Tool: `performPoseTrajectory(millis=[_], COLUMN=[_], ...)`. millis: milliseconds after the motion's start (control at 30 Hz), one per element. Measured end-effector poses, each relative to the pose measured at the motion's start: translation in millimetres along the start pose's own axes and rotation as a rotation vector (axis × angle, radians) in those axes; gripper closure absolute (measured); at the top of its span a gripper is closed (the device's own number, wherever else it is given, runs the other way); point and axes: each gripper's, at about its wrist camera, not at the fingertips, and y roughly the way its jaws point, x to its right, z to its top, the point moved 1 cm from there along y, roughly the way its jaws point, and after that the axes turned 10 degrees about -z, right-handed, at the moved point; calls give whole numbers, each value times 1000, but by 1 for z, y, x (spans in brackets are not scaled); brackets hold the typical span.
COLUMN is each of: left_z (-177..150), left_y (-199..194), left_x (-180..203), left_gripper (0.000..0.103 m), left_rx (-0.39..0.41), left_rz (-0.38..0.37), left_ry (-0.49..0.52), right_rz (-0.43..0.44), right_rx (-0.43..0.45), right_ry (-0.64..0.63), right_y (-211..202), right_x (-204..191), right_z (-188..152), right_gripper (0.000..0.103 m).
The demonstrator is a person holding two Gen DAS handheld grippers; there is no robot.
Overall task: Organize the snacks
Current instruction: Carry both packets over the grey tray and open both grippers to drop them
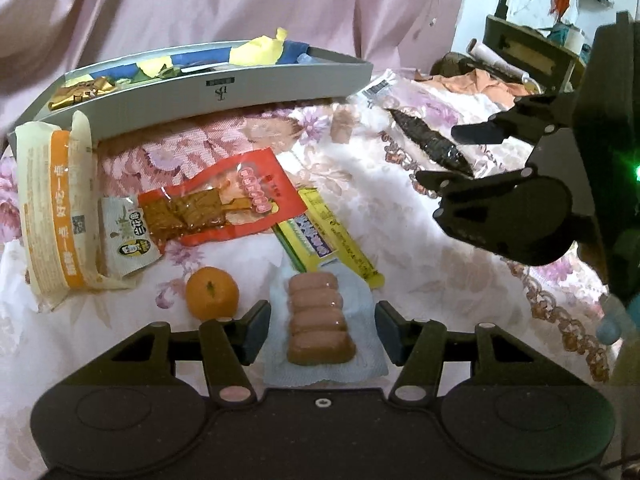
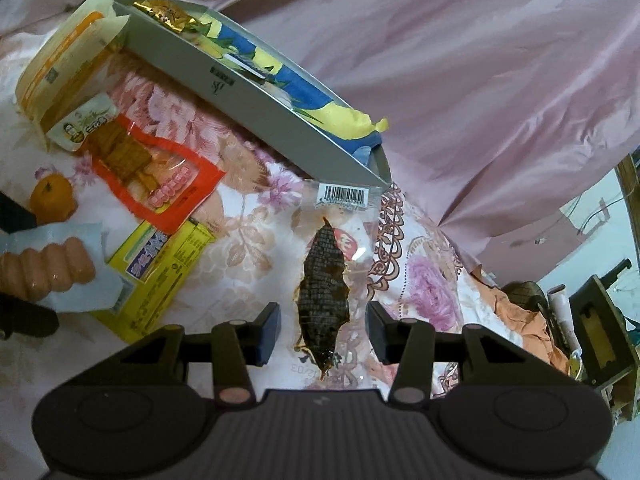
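A pack of pink sausages (image 1: 320, 320) in a clear and pale blue wrapper lies on the floral cloth between the pads of my left gripper (image 1: 323, 330). The pads stand at the wrapper's edges, clear of the sausages, so that gripper is open. A dark dried snack (image 2: 323, 292) in a clear bag lies between the fingers of my right gripper (image 2: 324, 334), which is open with gaps on both sides. The left wrist view shows the right gripper (image 1: 440, 156) over that dark snack (image 1: 424, 138). Behind stands a grey box (image 1: 216, 92) holding several wrappers.
On the cloth lie a mandarin (image 1: 212, 292), a red tofu pack (image 1: 224, 204), a yellow pack (image 1: 332, 236), a small white sachet (image 1: 128, 240) and a large cream and orange pack (image 1: 52, 204). Pink fabric (image 2: 460, 60) hangs behind the box. Clutter (image 2: 592, 340) stands far right.
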Motion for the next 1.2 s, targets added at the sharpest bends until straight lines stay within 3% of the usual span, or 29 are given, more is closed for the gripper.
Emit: performPoseTrajectory(millis=[533, 733, 1000, 1200], left_z=[9, 21, 58, 94], left_y=[-29, -43, -61, -61], left_x=[11, 4, -13, -42], left_gripper=[45, 45, 45, 45], left_rx=[236, 339, 566, 678], left_rz=[67, 75, 95, 134], left_ry=[106, 72, 68, 16], right_rz=[-53, -89, -138, -175], right_rx=[84, 139, 259, 345], right_ry=[27, 57, 110, 157], right_y=[-9, -15, -21, -9], right_x=[5, 10, 14, 13], right_z=[4, 9, 25, 48], right_gripper=[52, 52, 52, 52])
